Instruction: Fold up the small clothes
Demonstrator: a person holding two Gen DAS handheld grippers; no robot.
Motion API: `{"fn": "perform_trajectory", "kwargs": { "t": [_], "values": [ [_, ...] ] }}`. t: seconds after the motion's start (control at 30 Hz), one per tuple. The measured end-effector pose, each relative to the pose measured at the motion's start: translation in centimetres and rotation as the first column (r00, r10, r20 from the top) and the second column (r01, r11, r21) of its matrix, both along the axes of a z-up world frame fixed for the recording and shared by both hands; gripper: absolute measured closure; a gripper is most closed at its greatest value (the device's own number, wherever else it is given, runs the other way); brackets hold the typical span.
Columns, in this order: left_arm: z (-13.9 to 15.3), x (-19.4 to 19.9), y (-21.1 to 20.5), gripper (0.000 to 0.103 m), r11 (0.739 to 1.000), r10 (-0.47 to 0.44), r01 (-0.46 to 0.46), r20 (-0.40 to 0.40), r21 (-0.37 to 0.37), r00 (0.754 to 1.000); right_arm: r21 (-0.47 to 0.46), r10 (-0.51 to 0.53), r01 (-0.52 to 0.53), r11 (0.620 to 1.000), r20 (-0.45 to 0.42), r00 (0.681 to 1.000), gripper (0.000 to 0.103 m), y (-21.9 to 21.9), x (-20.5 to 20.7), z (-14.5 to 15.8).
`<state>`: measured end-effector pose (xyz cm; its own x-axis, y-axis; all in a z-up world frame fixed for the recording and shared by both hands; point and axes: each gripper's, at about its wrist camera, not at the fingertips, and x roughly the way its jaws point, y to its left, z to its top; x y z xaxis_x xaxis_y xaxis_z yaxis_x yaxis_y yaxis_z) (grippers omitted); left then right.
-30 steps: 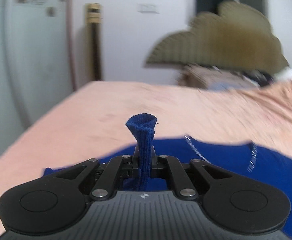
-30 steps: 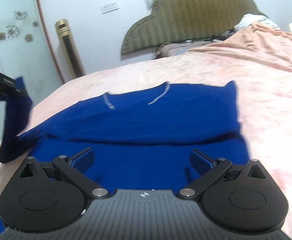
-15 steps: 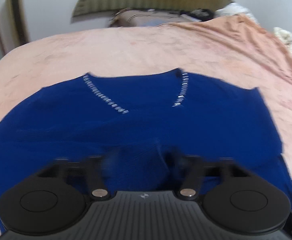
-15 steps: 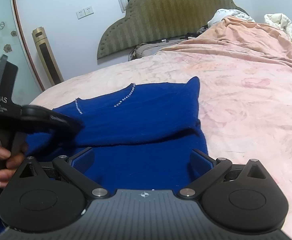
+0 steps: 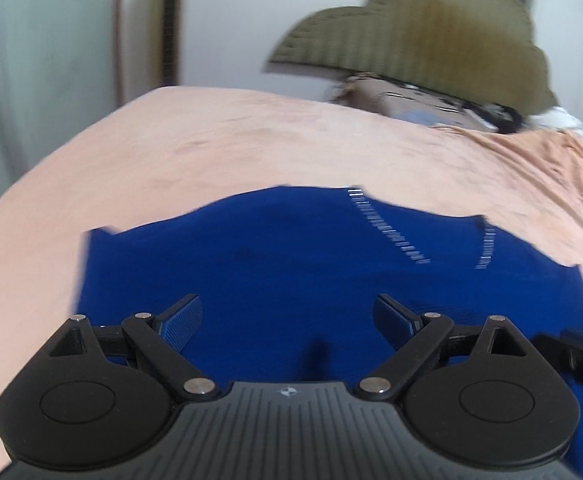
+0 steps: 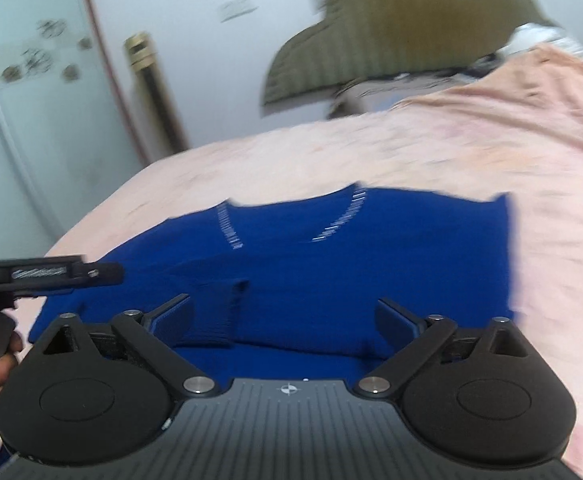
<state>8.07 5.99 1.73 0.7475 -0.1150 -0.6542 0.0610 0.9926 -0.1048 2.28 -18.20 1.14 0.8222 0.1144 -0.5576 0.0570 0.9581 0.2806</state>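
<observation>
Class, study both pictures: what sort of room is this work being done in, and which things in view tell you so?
Most likely a bedroom. The blue top lies on a bed under a peach bedspread, with a padded olive headboard against the wall.

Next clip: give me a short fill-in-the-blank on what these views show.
1. The garment on the bed is ____ in colour.
2. It lies on a ____ bedspread.
3. Its neckline trim forms a ____ shape.
4. The left tool grips ____.

Missing: blue; pink; V; nothing

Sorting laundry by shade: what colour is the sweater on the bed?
Deep blue sweater with sparkly silver neckline trim; right wrist view.
</observation>
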Motion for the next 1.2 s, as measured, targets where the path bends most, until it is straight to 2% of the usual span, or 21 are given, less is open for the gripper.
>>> {"fn": "perform_trajectory", "kwargs": {
  "t": [0.03, 0.1, 0.2, 0.23, 0.27, 0.3, 0.37, 0.43, 0.47, 0.57, 0.6, 0.73, 0.9, 1.07, 1.2],
  "values": [
    [-0.1, -0.3, 0.7, 0.010, 1.000, 0.017, -0.017, 0.000, 0.011, 1.000, 0.025, 0.025, -0.024, 0.999, -0.027, 0.999, 0.010, 0.1, 2.1, -0.6],
    [-0.2, -0.8, 1.8, 0.010, 0.999, 0.045, -0.045, 0.000, 0.029, 0.999, 0.045, 0.037, -0.036, 0.998, -0.036, 0.999, 0.016, 0.1, 3.0, -0.8],
    [-0.5, -0.4, 3.1, 0.010, 0.997, 0.073, -0.072, -0.019, 0.033, 0.997, 0.133, 0.084, -0.075, 0.988, -0.065, 0.994, 0.027, 0.6, 5.6, -1.7],
    [-0.6, -0.3, 3.3, 0.010, 0.997, 0.078, -0.077, -0.025, 0.032, 0.997, 0.161, 0.105, -0.092, 0.983, -0.076, 0.992, 0.035, 0.9, 6.5, -2.0],
    [-0.6, -0.4, 3.5, 0.010, 0.996, 0.081, -0.080, -0.026, 0.031, 0.996, 0.180, 0.127, -0.109, 0.978, -0.090, 0.988, 0.050, 1.2, 7.3, -2.4],
    [-0.6, -0.4, 3.7, 0.010, 0.996, 0.085, -0.084, -0.024, 0.034, 0.996, 0.184, 0.164, -0.138, 0.973, -0.133, 0.978, 0.057, 2.0, 8.5, -3.1],
    [-0.9, 0.1, 3.5, 0.010, 0.994, 0.098, -0.098, -0.015, 0.054, 0.995, 0.155, 0.169, -0.147, 0.977, -0.142, 0.975, 0.089, 2.5, 8.9, -3.1],
    [-1.0, 0.2, 3.6, 0.010, 0.991, 0.113, -0.113, -0.006, 0.069, 0.994, 0.075, 0.152, -0.144, 0.987, -0.124, 0.981, 0.091, 3.3, 9.1, -2.4],
    [-1.0, 0.4, 3.6, 0.010, 0.990, 0.117, -0.117, -0.003, 0.073, 0.993, 0.075, 0.152, -0.144, 0.987, -0.124, 0.981, 0.092, 3.3, 9.1, -2.4],
    [-0.8, 1.2, 3.6, 0.010, 0.987, 0.137, -0.137, 0.006, 0.085, 0.991, -0.012, 0.103, -0.104, 0.994, -0.065, 0.993, 0.093, 3.0, 9.0, -0.8],
    [-0.7, 1.3, 3.6, 0.010, 0.986, 0.142, -0.143, 0.011, 0.086, 0.990, -0.078, 0.059, -0.061, 0.995, -0.024, 0.998, 0.093, 2.3, 8.7, 0.2],
    [-0.5, 2.3, 3.6, 0.010, 0.983, 0.157, -0.157, 0.014, 0.091, 0.988, -0.134, -0.008, 0.010, 0.991, 0.016, 1.000, 0.093, 0.2, 7.8, 1.2],
    [-1.0, 3.4, 3.5, 0.010, 0.984, 0.166, -0.164, -0.021, 0.076, 0.986, -0.144, -0.131, 0.132, 0.981, 0.011, 0.991, 0.093, -5.1, 6.2, 1.2],
    [-1.4, 3.6, 2.6, 0.010, 0.985, 0.149, -0.146, -0.036, 0.091, 0.988, -0.144, -0.240, 0.235, 0.961, -0.019, 0.971, 0.093, -9.7, 4.1, 0.2],
    [-1.6, 3.6, 1.4, 0.010, 0.987, 0.122, -0.116, -0.042, 0.111, 0.992, -0.125, -0.272, 0.264, 0.956, -0.045, 0.961, 0.093, -11.3, 3.4, -0.6]
  ]
}}
